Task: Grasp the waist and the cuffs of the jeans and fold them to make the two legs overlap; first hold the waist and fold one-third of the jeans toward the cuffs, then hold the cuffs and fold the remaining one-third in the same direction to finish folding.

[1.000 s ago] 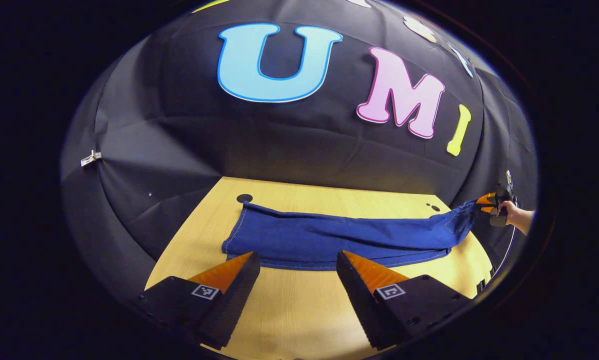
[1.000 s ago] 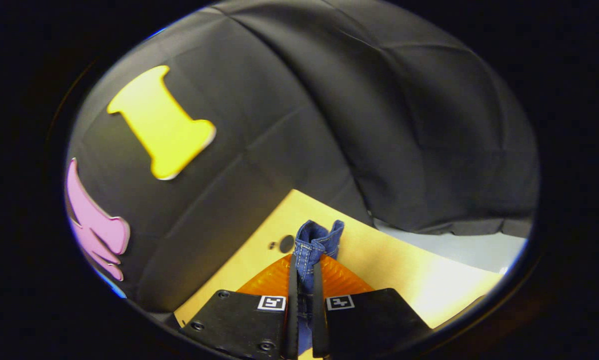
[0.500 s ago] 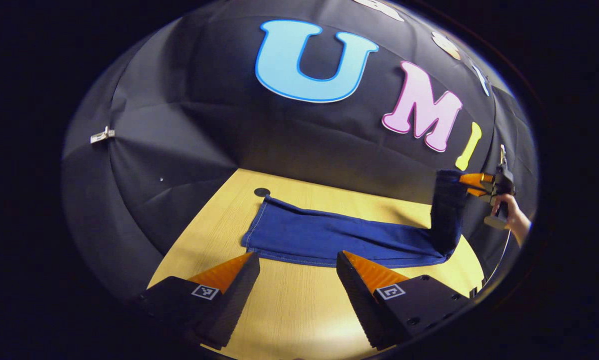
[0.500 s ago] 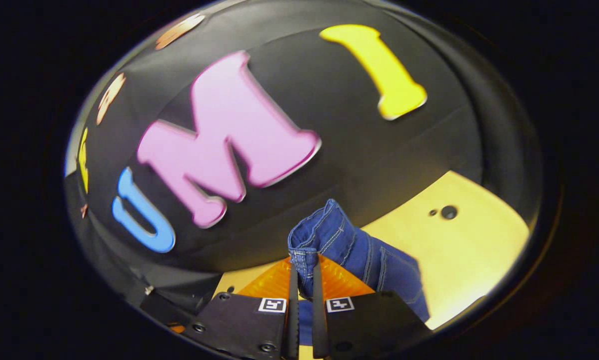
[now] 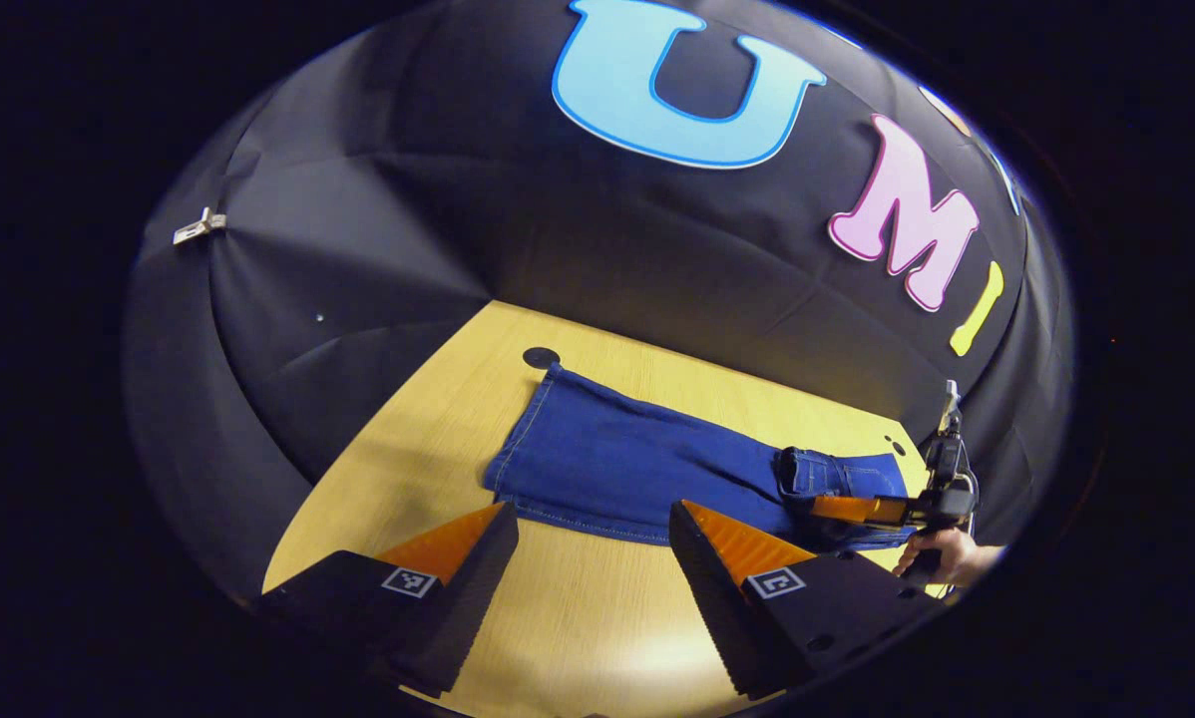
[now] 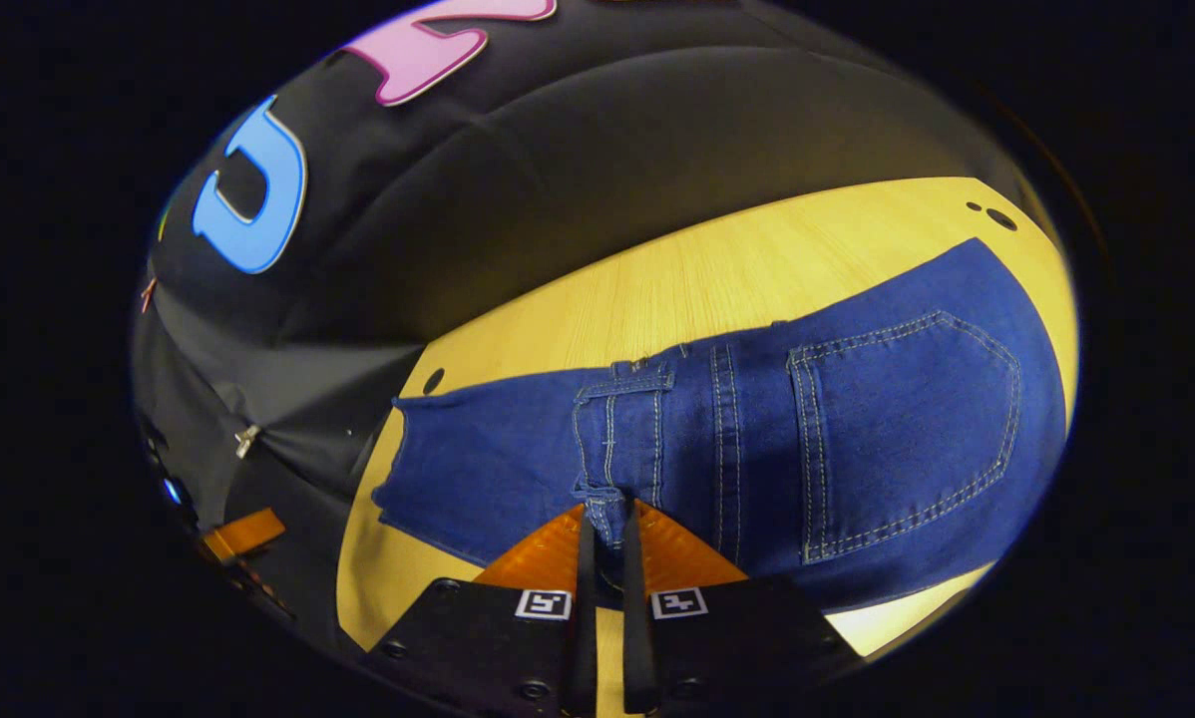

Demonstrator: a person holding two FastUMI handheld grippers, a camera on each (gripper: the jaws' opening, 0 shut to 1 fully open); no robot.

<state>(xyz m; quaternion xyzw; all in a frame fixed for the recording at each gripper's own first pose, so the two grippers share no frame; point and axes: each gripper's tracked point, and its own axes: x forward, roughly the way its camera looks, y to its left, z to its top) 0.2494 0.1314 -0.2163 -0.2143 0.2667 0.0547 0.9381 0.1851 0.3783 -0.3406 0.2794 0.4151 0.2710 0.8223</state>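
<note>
Blue denim jeans lie on the wooden table, legs stacked one over the other. The right gripper is clenched on the waistband, both fingers pressing the seam between them; ahead of its jaws the waist section, back pocket upward, is laid over the legs, and the cuffs lie farther ahead to the left. The left gripper hovers over bare table with its jaws spread wide, holding nothing; the jeans' near edge lies just beyond its fingertips. Off to that gripper's right, a hand holds the other gripper at the folded waist.
</note>
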